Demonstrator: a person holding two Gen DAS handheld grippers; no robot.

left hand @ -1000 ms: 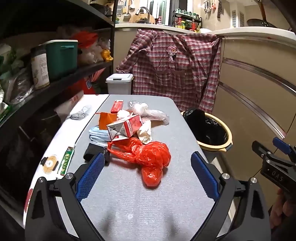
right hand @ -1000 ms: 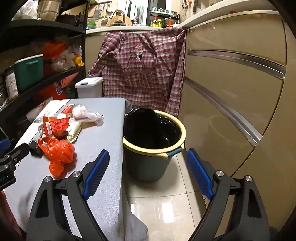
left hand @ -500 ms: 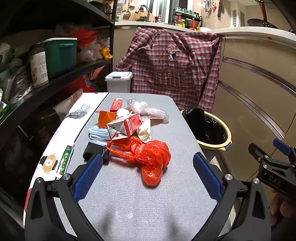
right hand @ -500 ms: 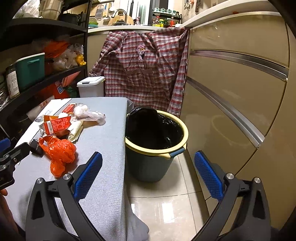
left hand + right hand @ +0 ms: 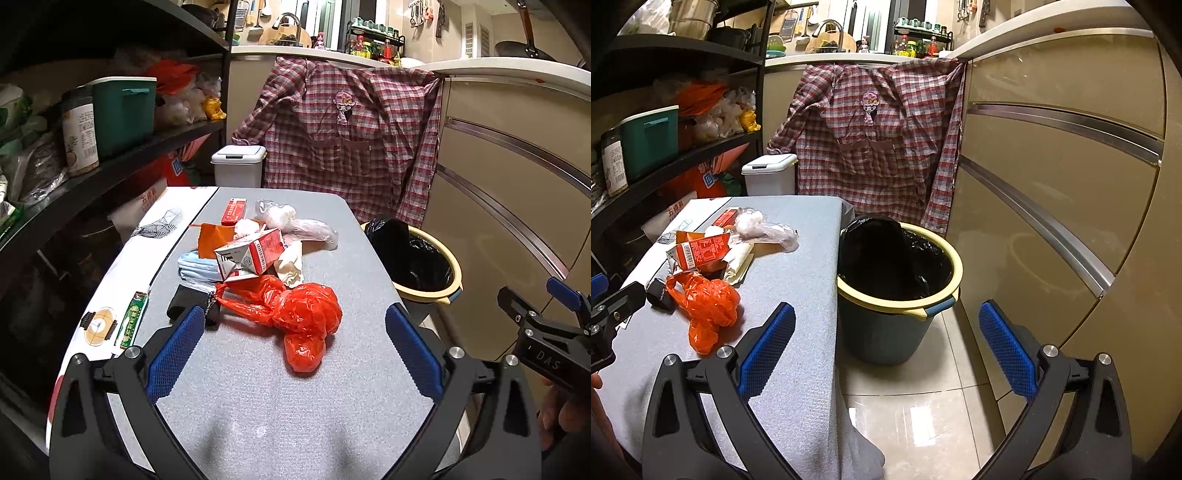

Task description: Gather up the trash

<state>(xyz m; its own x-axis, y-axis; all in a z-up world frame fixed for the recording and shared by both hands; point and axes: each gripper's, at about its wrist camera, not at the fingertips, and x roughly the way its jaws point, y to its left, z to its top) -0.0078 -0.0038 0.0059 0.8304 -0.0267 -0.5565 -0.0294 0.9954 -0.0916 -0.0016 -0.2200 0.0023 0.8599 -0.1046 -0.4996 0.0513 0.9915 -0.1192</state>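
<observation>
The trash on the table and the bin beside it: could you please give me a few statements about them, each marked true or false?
1. The left hand-held gripper holds the orange plastic bag. False: it is open, the bag lies loose on the grey table.
2. The bin has a black liner. True.
3. The bin stands on the table. False: it stands on the floor beside it.
4. The right hand-held gripper is open and empty. True.
5. The red and white carton is already in the bin. False: it lies on the table.
</observation>
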